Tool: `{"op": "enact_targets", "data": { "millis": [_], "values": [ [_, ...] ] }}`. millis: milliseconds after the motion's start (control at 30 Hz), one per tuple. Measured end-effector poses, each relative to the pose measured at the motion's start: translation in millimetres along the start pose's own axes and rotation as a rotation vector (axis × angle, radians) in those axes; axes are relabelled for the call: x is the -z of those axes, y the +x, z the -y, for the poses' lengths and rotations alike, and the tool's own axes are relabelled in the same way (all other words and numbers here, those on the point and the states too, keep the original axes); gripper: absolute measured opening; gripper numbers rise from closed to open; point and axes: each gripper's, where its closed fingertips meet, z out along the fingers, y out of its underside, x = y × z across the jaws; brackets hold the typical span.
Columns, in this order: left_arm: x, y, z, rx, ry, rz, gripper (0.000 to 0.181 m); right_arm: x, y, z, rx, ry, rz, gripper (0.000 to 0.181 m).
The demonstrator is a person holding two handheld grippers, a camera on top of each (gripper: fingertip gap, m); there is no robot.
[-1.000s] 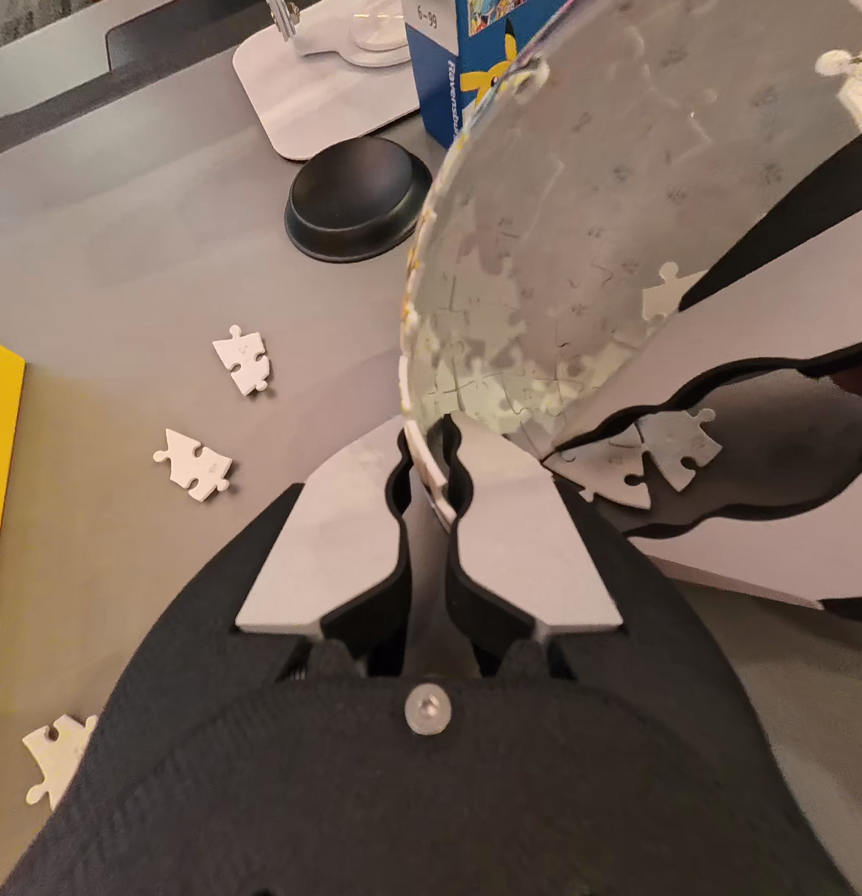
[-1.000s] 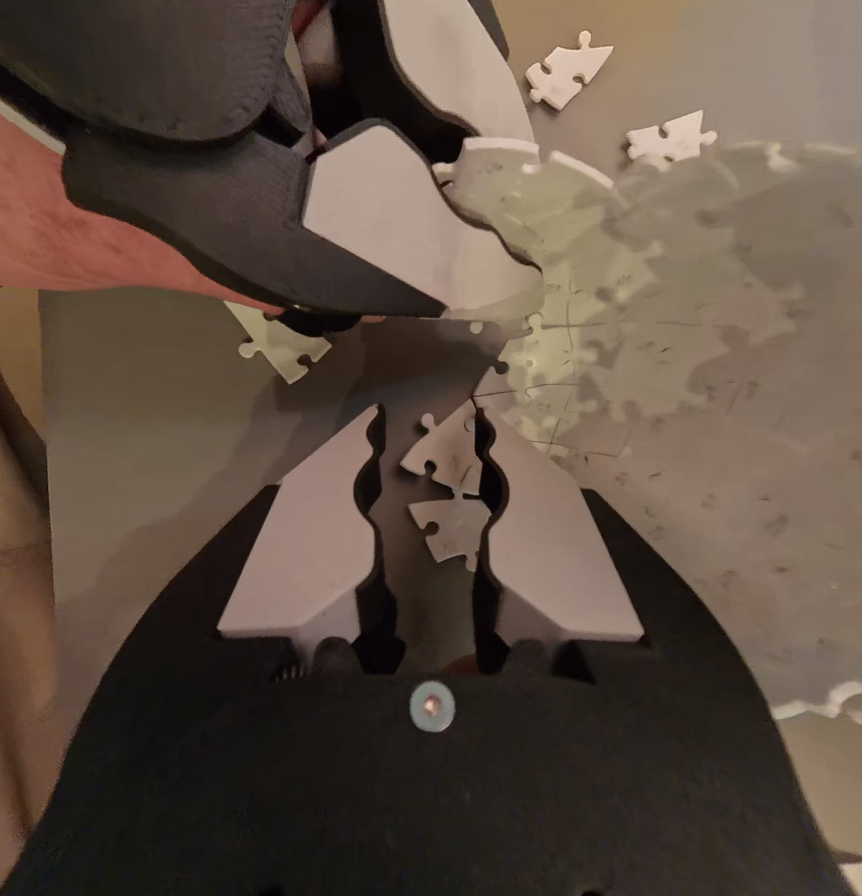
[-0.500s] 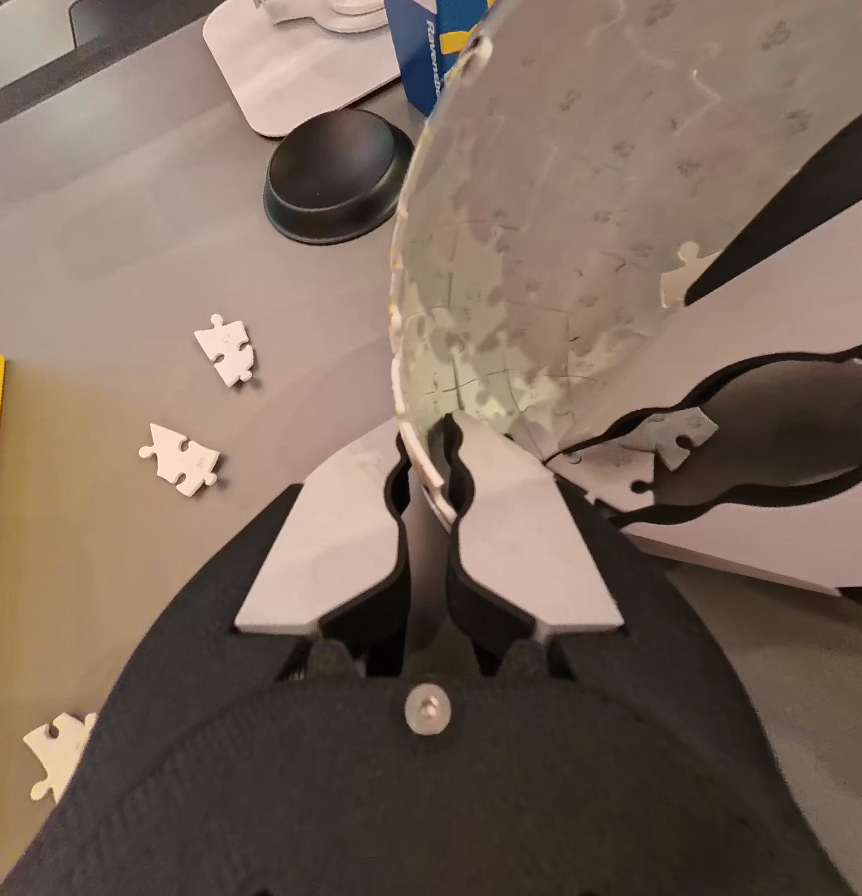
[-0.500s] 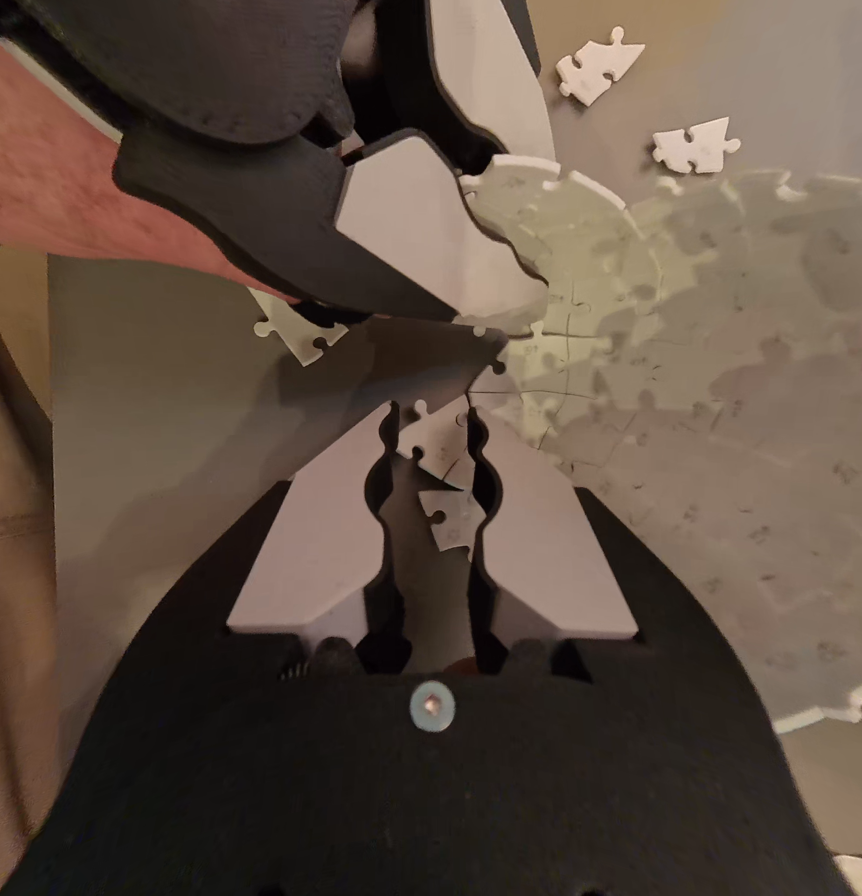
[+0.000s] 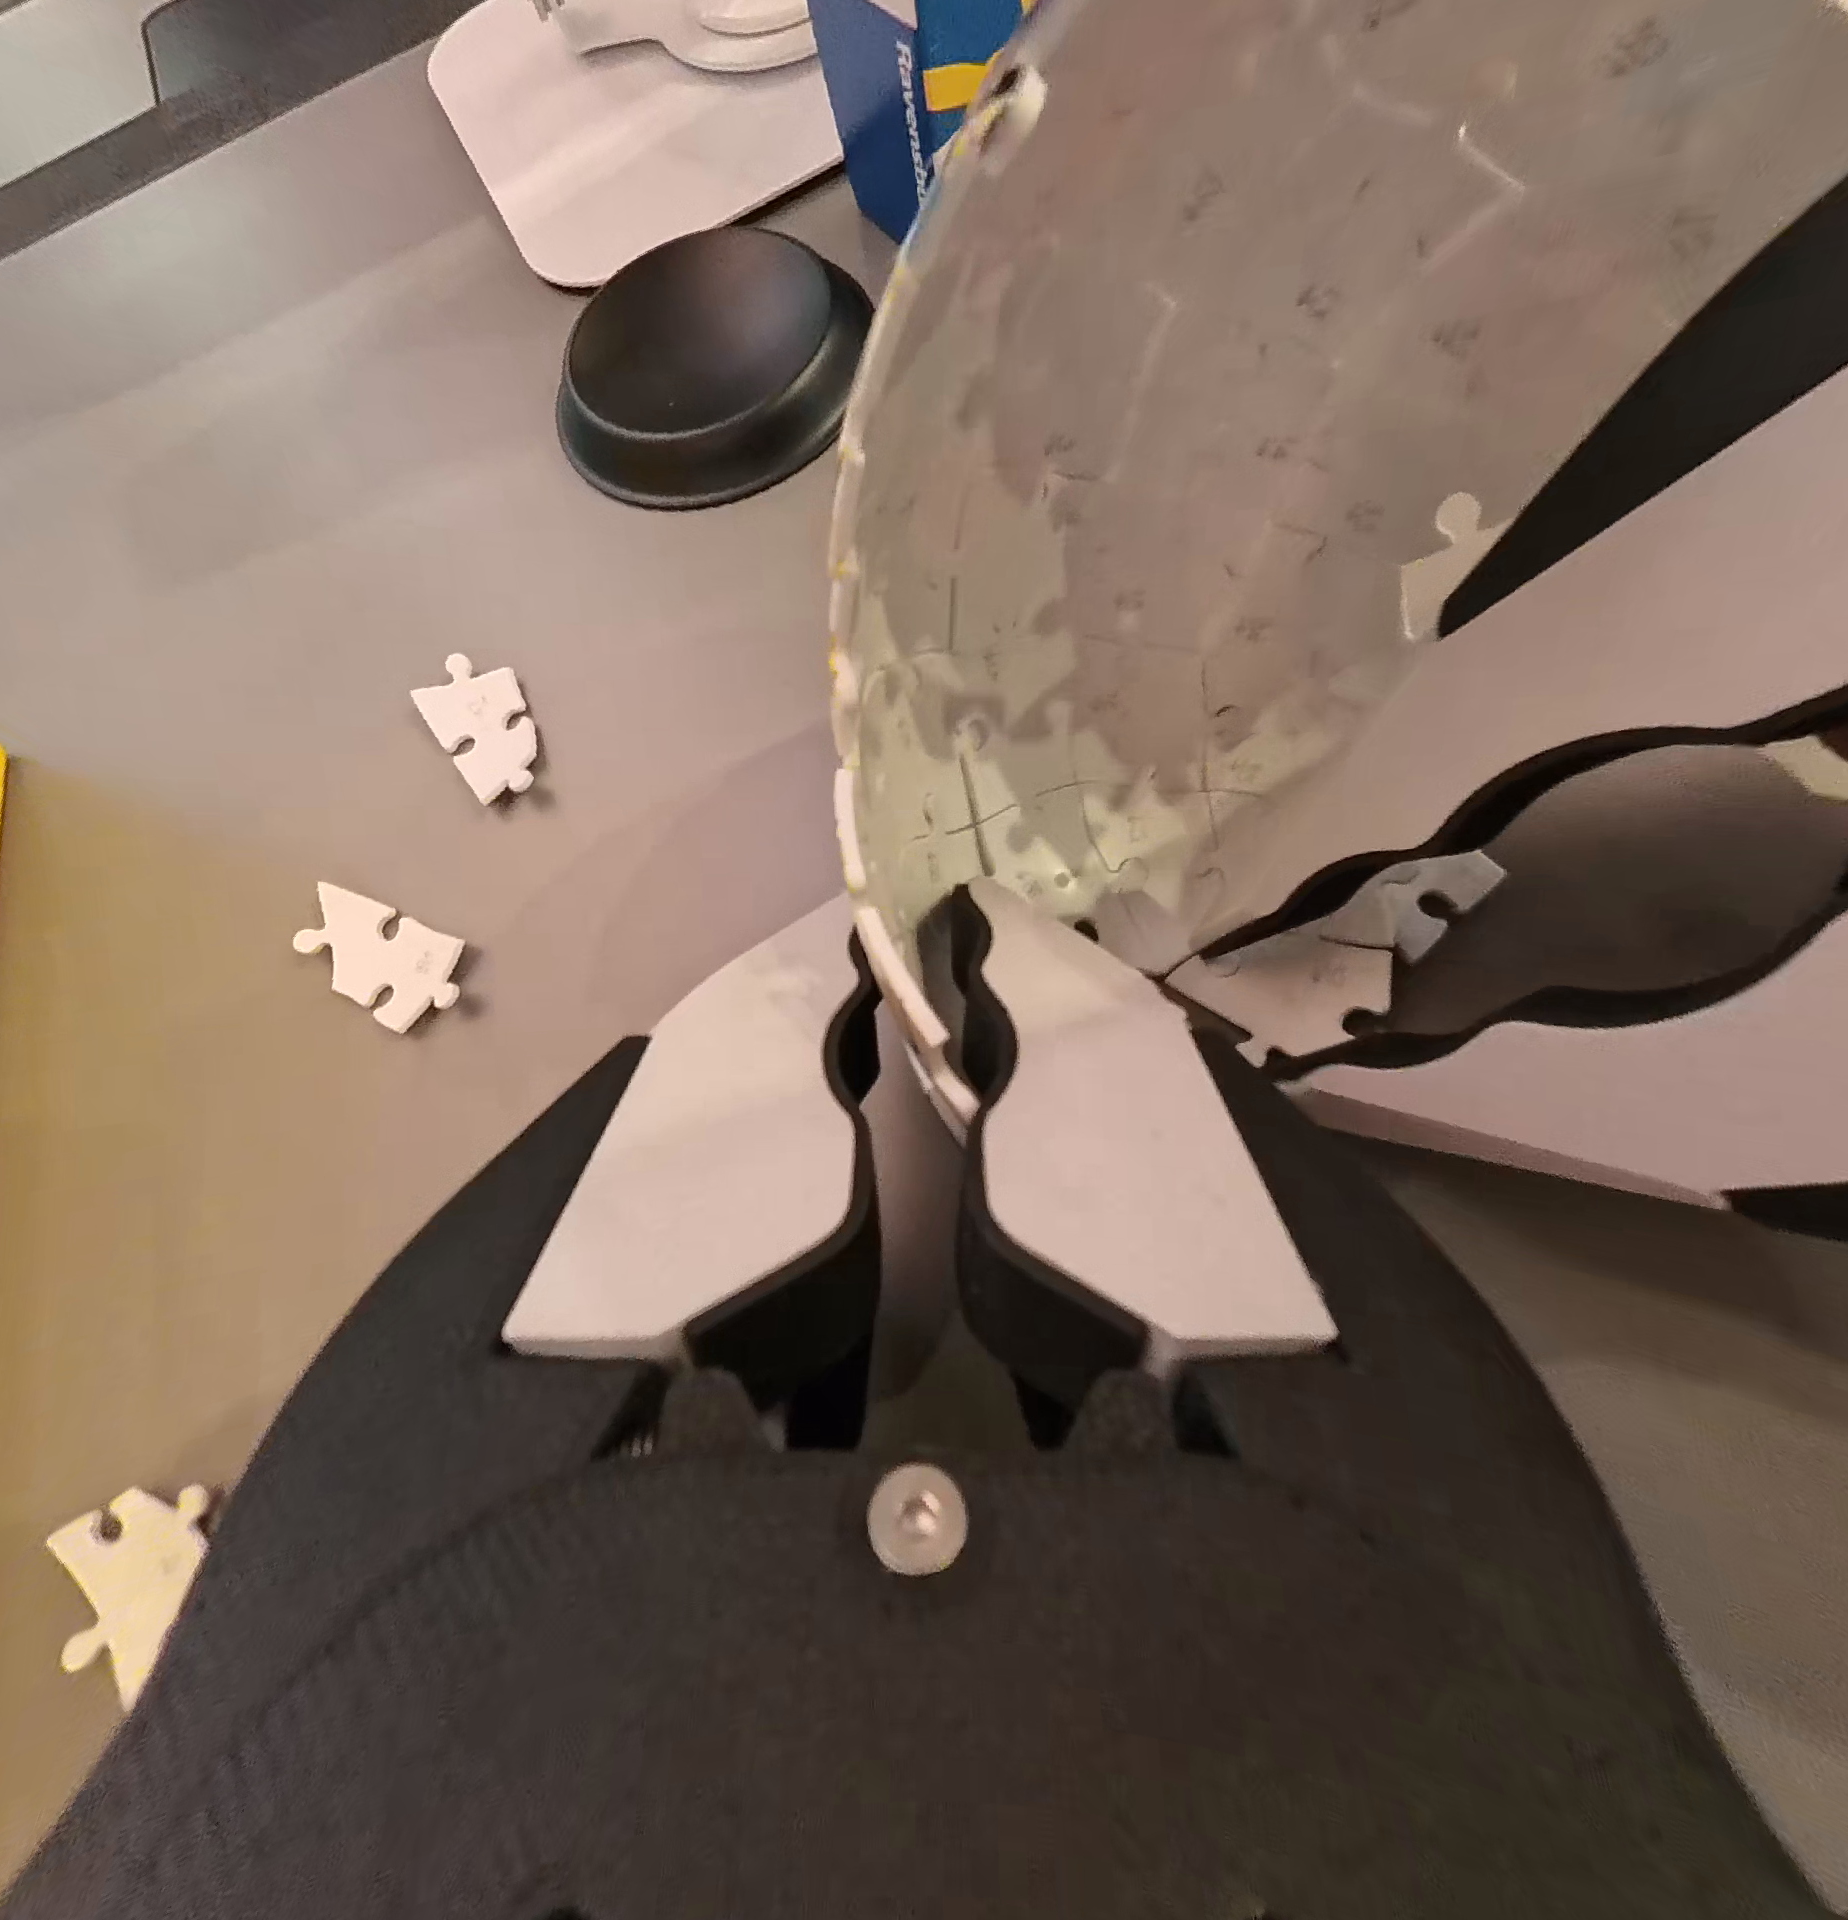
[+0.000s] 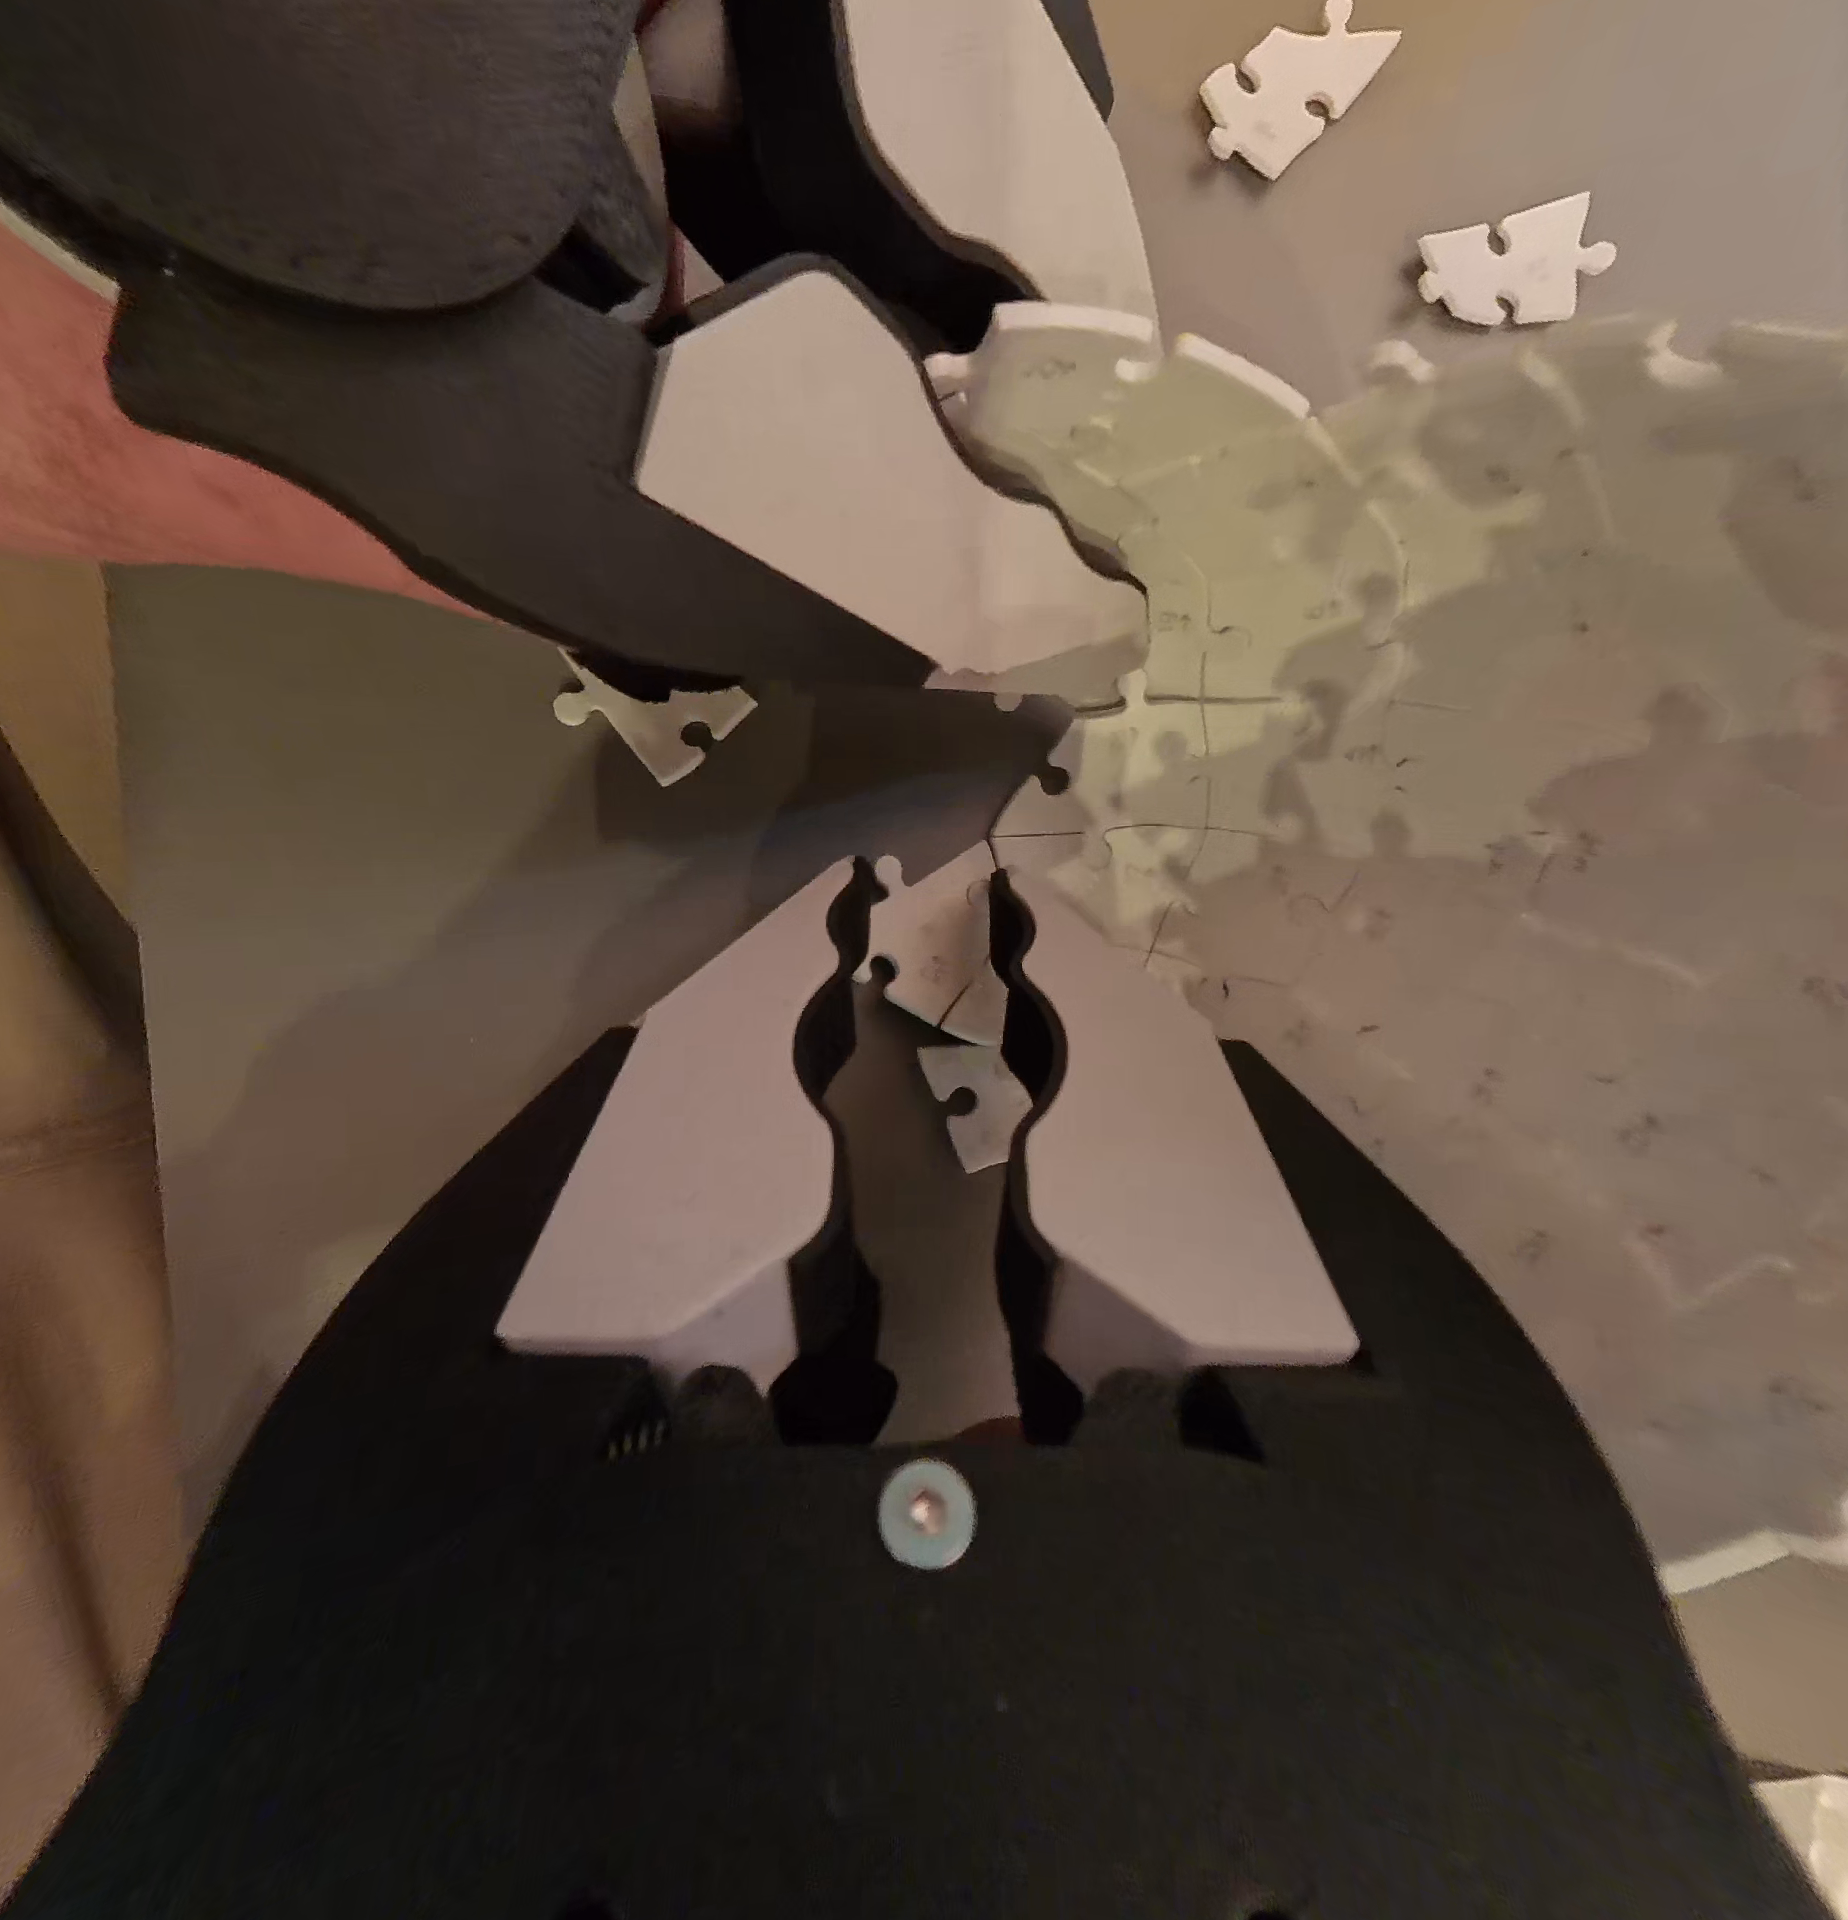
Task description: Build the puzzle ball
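A large curved shell of the puzzle ball (image 5: 1263, 436) is already assembled and is held tilted above the tabletop (image 5: 276, 499); its rim is clamped by the left gripper (image 5: 915, 987); a joined pair of pieces (image 6: 941, 961) at the shell's open edge is pinched between the narrowed fingers of the right gripper (image 6: 925, 904); the ball is judged well advanced but unfinished; loose pieces (image 5: 380, 956) are left lying toward 9 o'clock, beside a black stand (image 5: 712, 364).

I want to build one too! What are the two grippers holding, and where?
The left gripper pinches the half-built puzzle ball by its rim. The right gripper holds a loose puzzle piece at its tips.
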Motion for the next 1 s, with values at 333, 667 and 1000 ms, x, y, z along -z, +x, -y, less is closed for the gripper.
{"op": "enact_targets", "data": {
  "millis": [333, 667, 1000],
  "values": [
    [3.8, 1.4, -2.5, -0.002, 0.002, 0.011, 0.011, -0.1, -0.5, -0.8, -0.028, -0.041, 0.003, 0.023],
    [4.3, 1.2, -5.9, -0.021, -0.013, 0.023, 0.010, 3.4, -1.6, -2.1, 0.005, -0.066, -0.014, 0.021],
    [3.1, 1.8, -7.0, -0.008, -0.023, 0.003, 0.011, 65.7, -7.1, -2.3, -0.052, 0.081, -0.035, 0.027]
  ]
}}
